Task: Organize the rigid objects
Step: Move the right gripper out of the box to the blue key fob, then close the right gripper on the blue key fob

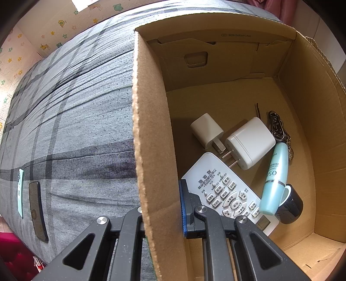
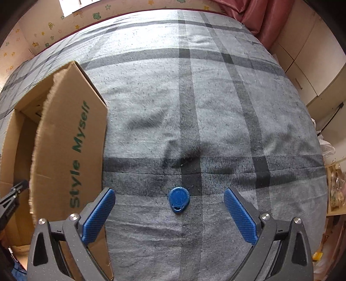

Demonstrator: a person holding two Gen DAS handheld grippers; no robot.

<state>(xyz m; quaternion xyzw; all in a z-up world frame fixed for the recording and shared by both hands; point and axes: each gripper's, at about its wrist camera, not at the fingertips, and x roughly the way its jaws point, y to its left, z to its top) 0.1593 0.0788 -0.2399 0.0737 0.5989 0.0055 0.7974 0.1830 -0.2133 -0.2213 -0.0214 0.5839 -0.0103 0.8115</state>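
Observation:
A brown cardboard box [image 1: 302,90] stands on the grey plaid bed. In it lie a white remote [image 1: 229,192], two white chargers [image 1: 206,129] [image 1: 250,142], a teal tube [image 1: 275,177], a dark cap-like piece [image 1: 292,205] and a metal keychain [image 1: 279,127]. My left gripper [image 1: 161,207] is shut on the box's near left wall, one blue pad [image 1: 182,207] inside, the other finger outside. In the right wrist view a small blue key fob [image 2: 179,200] lies on the blanket. My right gripper [image 2: 169,191] hangs open just above it, the fob between the pads, untouched.
The box [image 2: 69,151], printed "Style Myself", stands close to the left of the right gripper. A dark phone [image 1: 37,209] and a pale teal flat item [image 1: 20,192] lie on the bed left of the box. Pink curtain [image 2: 259,17] and cupboards [image 2: 302,64] border the bed's far right.

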